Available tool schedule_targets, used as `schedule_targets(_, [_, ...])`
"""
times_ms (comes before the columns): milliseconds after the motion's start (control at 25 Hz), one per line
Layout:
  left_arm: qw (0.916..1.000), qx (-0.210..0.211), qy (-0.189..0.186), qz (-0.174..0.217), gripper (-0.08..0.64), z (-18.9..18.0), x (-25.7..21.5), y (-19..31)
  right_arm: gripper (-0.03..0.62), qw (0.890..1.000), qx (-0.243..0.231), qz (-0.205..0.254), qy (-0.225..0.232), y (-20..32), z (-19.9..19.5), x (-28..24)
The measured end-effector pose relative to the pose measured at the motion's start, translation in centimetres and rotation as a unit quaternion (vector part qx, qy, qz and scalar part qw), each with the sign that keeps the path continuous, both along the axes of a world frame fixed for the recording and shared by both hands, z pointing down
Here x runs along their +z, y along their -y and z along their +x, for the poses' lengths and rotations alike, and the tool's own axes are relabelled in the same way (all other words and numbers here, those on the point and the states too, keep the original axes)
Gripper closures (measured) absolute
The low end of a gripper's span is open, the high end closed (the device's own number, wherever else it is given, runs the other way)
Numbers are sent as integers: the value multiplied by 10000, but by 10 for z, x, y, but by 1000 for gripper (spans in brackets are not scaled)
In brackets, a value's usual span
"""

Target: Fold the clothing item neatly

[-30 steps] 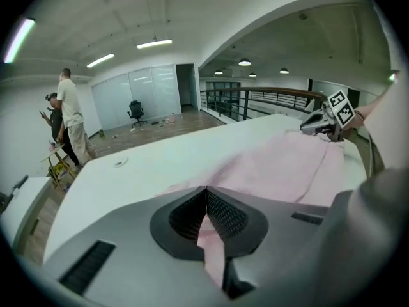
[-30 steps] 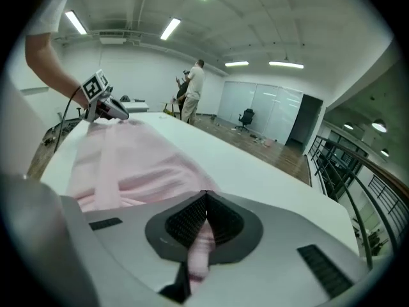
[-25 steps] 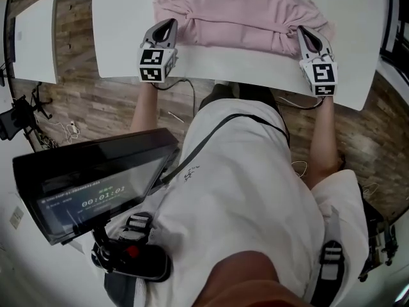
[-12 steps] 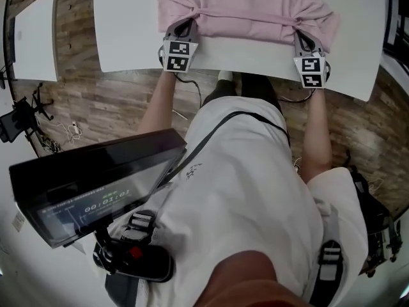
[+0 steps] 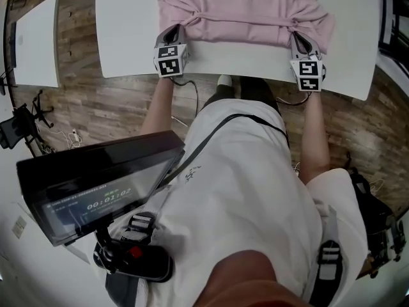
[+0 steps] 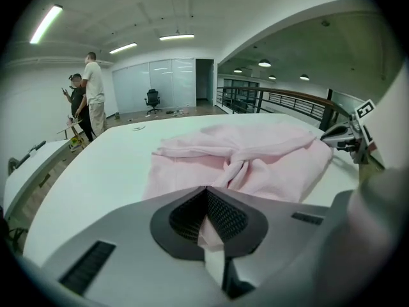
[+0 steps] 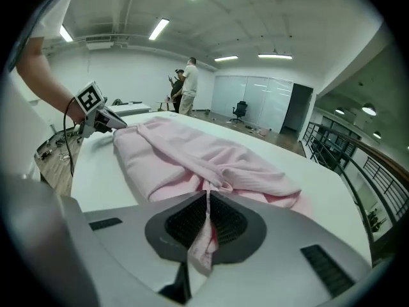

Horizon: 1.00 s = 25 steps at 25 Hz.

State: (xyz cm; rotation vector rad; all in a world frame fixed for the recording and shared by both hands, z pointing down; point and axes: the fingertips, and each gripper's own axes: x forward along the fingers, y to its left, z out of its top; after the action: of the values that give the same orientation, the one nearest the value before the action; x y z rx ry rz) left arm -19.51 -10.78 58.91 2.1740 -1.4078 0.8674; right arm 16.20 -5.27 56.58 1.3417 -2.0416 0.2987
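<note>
My left claw point(image 5: 179, 27) is clamped tight on a pinch of the pink garment point(image 5: 246, 8), and my right claw point(image 5: 296, 34) is closed the same way on another pinch. The cloth stretches between the two claws and spreads out ahead of them on the white table point(image 5: 128, 37). It looks doubled over lengthwise, so I judge one fold roughly made. But it puckers at both pinches and its far edge lies lumpy. I reckon setting it down flat, letting go, smoothing it and making at least one more fold are left.
</note>
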Motion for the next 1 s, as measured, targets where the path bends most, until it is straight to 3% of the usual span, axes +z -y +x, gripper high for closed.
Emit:
schedule_targets(280, [9999, 121, 65, 11, 558, 4, 10, 31, 589, 9980, 583, -130, -218, 8, -1, 18])
schedule_targets(600, [9999, 40, -140, -10, 558, 8, 12, 33, 589, 9985, 425, -40, -341, 34, 10, 20])
schedule_targets(800, [9992, 253, 12, 305, 557, 5, -7, 20, 589, 9982, 459, 217, -313, 16, 1, 3])
schedule_targets(1000, [9951, 653, -269, 695, 558, 19, -47, 8, 589, 9960, 584, 657, 161, 10, -11, -45])
